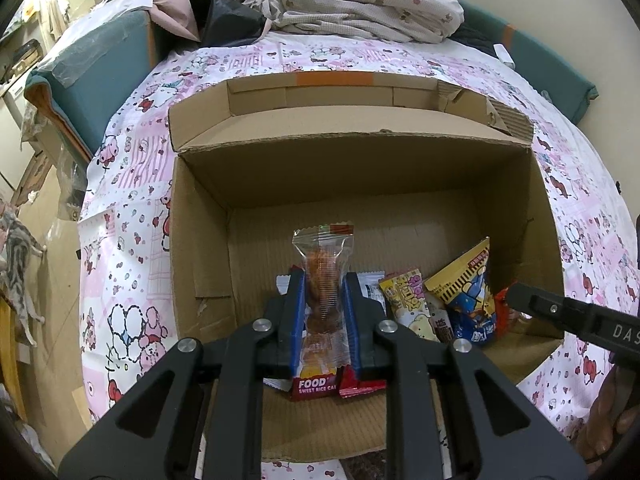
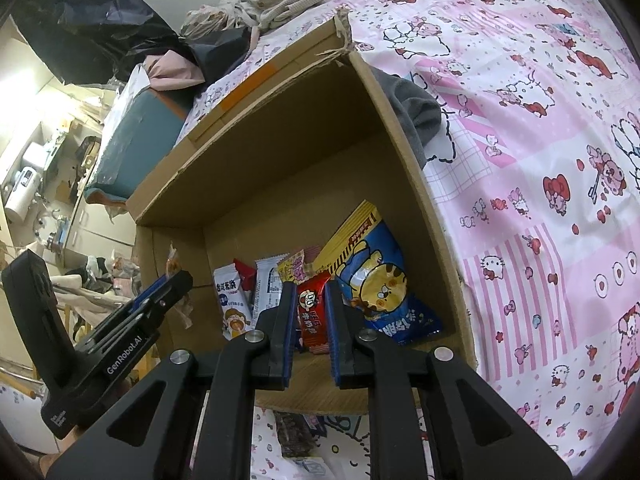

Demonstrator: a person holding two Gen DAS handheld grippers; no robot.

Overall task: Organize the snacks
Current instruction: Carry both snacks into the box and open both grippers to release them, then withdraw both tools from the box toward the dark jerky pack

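The left hand-held gripper (image 1: pixel 323 300) pinches a clear crinkled snack packet (image 1: pixel 324 280) upright between its blue ribbed pads, over the open cardboard box (image 1: pixel 360 168) on the bed. The right hand-held gripper (image 2: pixel 312 320) stands narrowly parted around a glossy red packet (image 2: pixel 314 312); whether the pads press it cannot be told. Beside it in the box leans a puffy blue-and-yellow bag (image 2: pixel 376 280).

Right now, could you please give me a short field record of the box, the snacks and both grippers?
container: open cardboard box on a pink patterned bedsheet
left gripper: shut on a clear-wrapped snack, held over the box
right gripper: shut on a small red packet, over the box
already in box: blue and yellow chip bag, white packets, yellow-pink packet
outside box: dark packet on the sheet at the near edge
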